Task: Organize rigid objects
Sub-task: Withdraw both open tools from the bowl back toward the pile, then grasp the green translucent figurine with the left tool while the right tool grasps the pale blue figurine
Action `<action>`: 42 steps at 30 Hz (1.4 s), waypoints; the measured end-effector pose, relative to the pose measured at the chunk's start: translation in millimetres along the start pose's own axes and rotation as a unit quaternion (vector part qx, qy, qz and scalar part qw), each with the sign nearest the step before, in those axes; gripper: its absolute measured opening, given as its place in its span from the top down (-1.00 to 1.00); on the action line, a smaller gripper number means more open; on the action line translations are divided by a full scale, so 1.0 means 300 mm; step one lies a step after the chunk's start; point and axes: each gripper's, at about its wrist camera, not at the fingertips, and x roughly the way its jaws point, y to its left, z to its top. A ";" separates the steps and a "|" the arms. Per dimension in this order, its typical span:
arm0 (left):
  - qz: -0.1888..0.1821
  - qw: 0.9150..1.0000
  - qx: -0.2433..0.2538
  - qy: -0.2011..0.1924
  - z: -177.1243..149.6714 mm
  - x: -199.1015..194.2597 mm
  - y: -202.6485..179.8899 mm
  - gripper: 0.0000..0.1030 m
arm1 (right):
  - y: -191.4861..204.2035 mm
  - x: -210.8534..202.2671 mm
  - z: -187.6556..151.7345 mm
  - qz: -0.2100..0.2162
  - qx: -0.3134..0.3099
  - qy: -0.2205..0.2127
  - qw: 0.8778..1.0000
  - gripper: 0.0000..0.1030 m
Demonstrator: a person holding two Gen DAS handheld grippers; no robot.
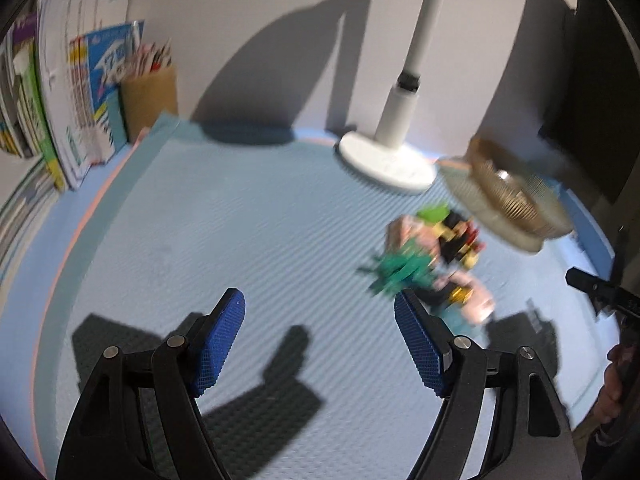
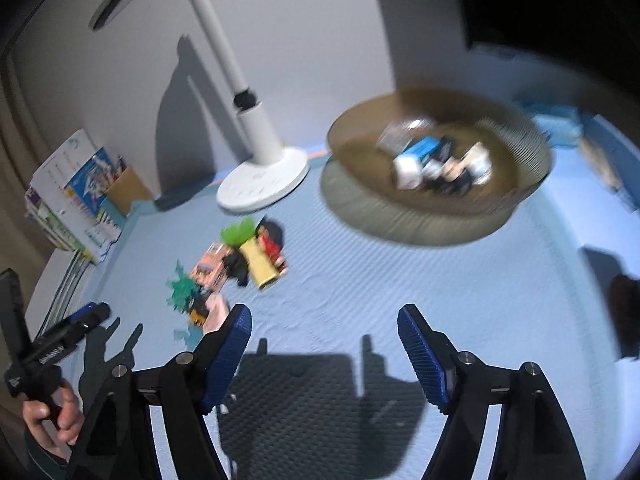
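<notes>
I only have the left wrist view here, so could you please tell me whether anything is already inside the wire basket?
Observer: Yes. The right wrist view looks into the wire basket and shows a blurred heap of small items, one with a blue face.
Operator: Thank you. Is the right gripper carrying anything?
Observer: No. The right gripper is open with only the blue mat between its pads.
Operator: And what lies beyond the basket on that side?
Observer: A light blue object sits at the mat's far edge, too blurred to identify.
</notes>
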 end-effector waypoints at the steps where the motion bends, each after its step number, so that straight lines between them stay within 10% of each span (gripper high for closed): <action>1: 0.001 1.000 0.002 0.001 -0.012 0.010 0.005 -0.48 | 0.002 0.027 -0.019 0.005 0.001 0.004 1.000 -0.44; 42: 0.004 1.000 0.014 0.002 -0.072 0.060 0.016 -0.48 | 0.022 0.135 -0.111 -0.014 -0.021 0.015 1.000 -0.66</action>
